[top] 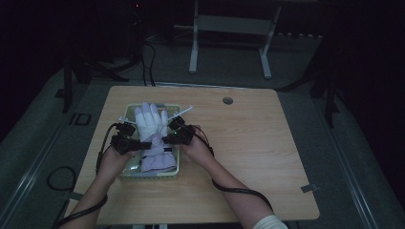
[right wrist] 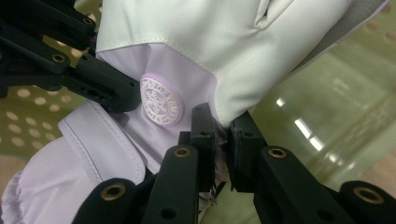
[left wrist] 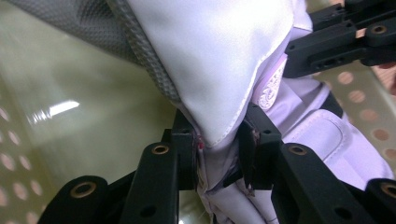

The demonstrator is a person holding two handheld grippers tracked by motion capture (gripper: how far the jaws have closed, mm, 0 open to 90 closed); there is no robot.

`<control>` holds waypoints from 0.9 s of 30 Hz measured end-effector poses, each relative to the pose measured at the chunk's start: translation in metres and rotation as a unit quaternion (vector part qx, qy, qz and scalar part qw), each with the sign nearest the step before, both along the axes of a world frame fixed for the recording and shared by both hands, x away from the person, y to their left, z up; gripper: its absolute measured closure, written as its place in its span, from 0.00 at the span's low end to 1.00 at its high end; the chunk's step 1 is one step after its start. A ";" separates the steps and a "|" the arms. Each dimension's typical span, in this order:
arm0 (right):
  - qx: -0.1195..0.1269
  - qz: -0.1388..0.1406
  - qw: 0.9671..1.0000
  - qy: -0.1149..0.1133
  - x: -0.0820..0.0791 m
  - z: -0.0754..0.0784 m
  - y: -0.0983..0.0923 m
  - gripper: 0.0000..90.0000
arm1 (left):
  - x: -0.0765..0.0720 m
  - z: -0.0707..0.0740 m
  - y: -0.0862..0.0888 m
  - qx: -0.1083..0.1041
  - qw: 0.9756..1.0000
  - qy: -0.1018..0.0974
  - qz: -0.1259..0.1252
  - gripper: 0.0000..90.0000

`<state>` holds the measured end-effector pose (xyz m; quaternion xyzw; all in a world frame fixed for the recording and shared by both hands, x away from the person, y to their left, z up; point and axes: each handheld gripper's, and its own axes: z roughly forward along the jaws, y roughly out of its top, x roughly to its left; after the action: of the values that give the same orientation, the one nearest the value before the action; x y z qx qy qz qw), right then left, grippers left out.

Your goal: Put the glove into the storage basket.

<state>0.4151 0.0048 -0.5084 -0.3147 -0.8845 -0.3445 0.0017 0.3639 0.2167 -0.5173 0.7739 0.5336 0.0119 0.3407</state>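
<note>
A white and pale-lilac ski glove (top: 152,133) lies lengthwise in a pale green perforated basket (top: 125,174), fingers pointing away from me. My left gripper (top: 145,144) pinches the glove's left edge at the wrist; in the left gripper view its jaws (left wrist: 219,144) are shut on a fold of white fabric (left wrist: 219,70). My right gripper (top: 165,139) pinches the opposite edge; its jaws (right wrist: 223,140) are shut on the fabric next to a round embossed badge (right wrist: 161,103). Each gripper's view also shows the other gripper beyond the glove.
The basket sits at the left of a wooden table (top: 248,143) with a round cable hole (top: 228,100). A thin white stick (top: 184,111) lies across the basket's far right corner. Table legs (top: 193,43) and dark floor lie beyond.
</note>
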 end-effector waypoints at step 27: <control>0.076 0.025 0.997 -0.012 0.002 0.025 -0.035 0.23 | 0.002 -0.003 -0.021 0.132 0.990 -0.037 0.023 0.17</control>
<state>0.4173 -0.0301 -0.4838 -0.2874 -0.8633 -0.4141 0.0239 0.3661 0.1955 -0.5202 0.7989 0.5318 0.1190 0.2545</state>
